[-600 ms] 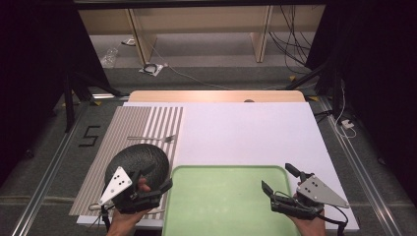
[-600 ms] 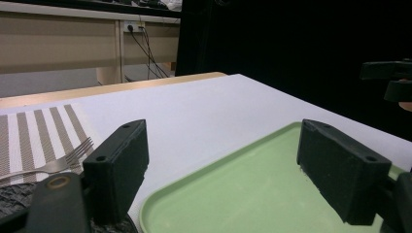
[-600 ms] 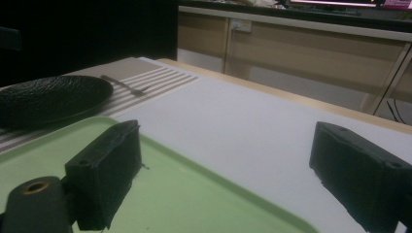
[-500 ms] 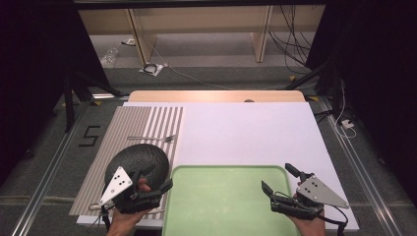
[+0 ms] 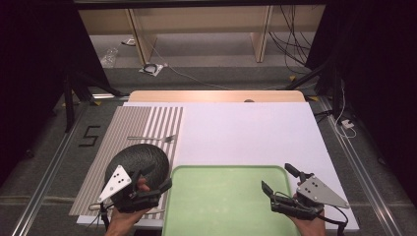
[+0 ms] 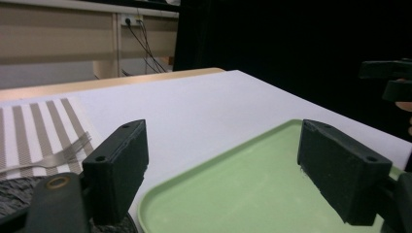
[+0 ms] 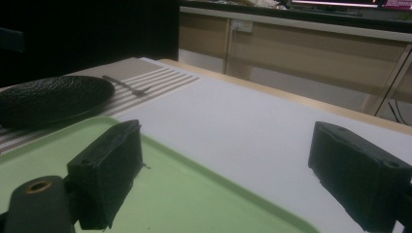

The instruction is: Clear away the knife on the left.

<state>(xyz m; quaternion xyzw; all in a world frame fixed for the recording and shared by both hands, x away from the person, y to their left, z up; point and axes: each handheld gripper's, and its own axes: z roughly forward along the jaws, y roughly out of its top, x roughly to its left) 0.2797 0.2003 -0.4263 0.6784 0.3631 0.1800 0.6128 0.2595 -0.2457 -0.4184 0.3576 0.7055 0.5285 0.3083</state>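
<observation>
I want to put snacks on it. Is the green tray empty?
Yes, empty. The green tray shows only bare green inside in the high view and both gripper views; the black plate sits beside it.

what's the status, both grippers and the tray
Left gripper open, empty, over plate edge. Right gripper open, empty, above green tray. Tray bare; fork lies apart on striped mat.

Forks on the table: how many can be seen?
1. The fork lies on the striped placemat, just beyond the dark plate. Part of the placemat is covered by the left gripper, so another could be hidden.
</observation>
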